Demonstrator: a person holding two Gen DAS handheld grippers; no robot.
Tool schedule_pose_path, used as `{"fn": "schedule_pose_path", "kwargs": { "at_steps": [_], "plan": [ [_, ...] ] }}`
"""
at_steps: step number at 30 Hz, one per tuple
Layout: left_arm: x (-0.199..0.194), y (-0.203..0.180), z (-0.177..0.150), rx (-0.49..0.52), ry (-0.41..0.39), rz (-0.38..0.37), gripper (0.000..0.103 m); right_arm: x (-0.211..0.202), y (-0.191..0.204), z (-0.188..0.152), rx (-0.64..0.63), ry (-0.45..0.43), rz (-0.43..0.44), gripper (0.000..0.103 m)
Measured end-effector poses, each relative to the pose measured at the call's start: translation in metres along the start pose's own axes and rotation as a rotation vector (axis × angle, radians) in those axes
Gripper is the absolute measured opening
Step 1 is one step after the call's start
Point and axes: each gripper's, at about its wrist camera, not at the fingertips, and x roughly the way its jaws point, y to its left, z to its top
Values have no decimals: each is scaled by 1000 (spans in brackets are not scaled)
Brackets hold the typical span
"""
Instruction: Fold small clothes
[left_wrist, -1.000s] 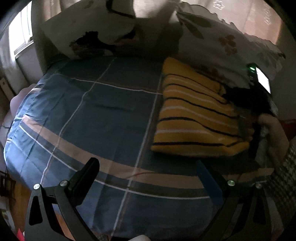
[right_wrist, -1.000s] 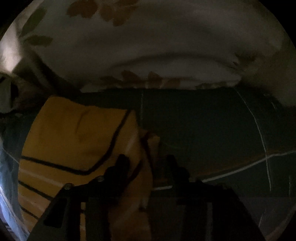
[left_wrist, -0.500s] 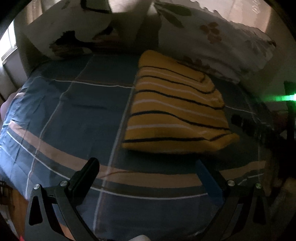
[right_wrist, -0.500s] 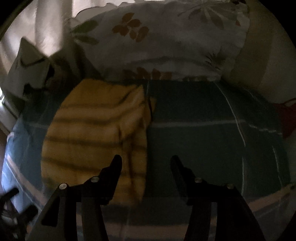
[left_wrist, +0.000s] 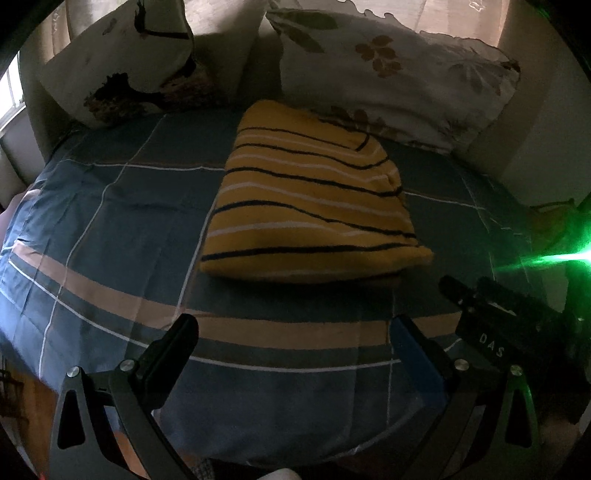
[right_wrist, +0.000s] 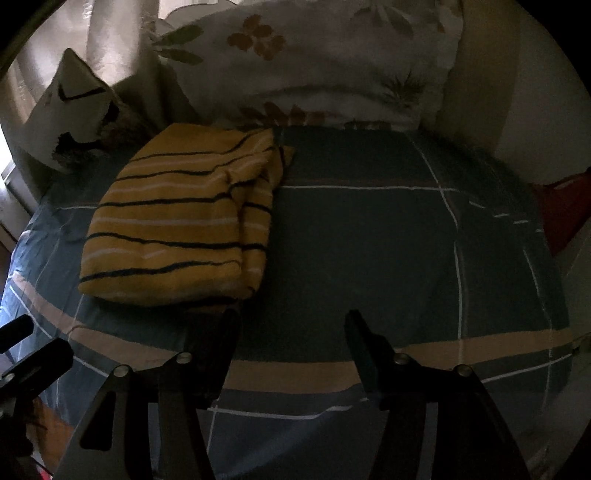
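Observation:
A yellow garment with black and white stripes (left_wrist: 306, 206) lies folded into a thick rectangle on the blue plaid bedsheet (left_wrist: 110, 229), near the pillows. My left gripper (left_wrist: 291, 332) hangs open in front of its near edge, with nothing between the fingers. In the right wrist view the same garment (right_wrist: 177, 229) sits up and to the left of my right gripper (right_wrist: 291, 328). Its jaws are opening over bare sheet and hold nothing. The right gripper's black body (left_wrist: 517, 325) shows at the right edge of the left wrist view.
Two pillows lean at the head of the bed: a floral one (left_wrist: 388, 70) and a white one with dark marks (left_wrist: 129, 62). Something red (right_wrist: 561, 218) lies at the bed's right edge. A green light flares at the right (left_wrist: 569, 258).
My right gripper let go of the garment's edge, pulled back from it and spread its jaws. The left gripper shifted so the folded garment now sits centred ahead of it.

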Motion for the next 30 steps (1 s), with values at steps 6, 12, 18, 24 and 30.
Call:
{"fn": "schedule_pose_path", "kwargs": {
  "at_steps": [6, 12, 18, 24, 30],
  "plan": [
    [-5, -2, -3, -10, -14, 12, 103, -4, 6, -1, -41, -28, 0, 64],
    [-9, 2, -6, -33, -19, 29, 103, -2, 7, 2, -36, -35, 11, 66],
    [-11, 4, -8, -39, -21, 36, 103, -3, 13, 0, -50, -38, 21, 66],
    [-11, 5, -7, -41, -16, 30, 103, -2, 15, -2, -51, -32, 21, 67],
    [-3, 9, -5, -61, 9, 16, 103, -2, 19, -3, -65, -33, 4, 68]
  ]
}}
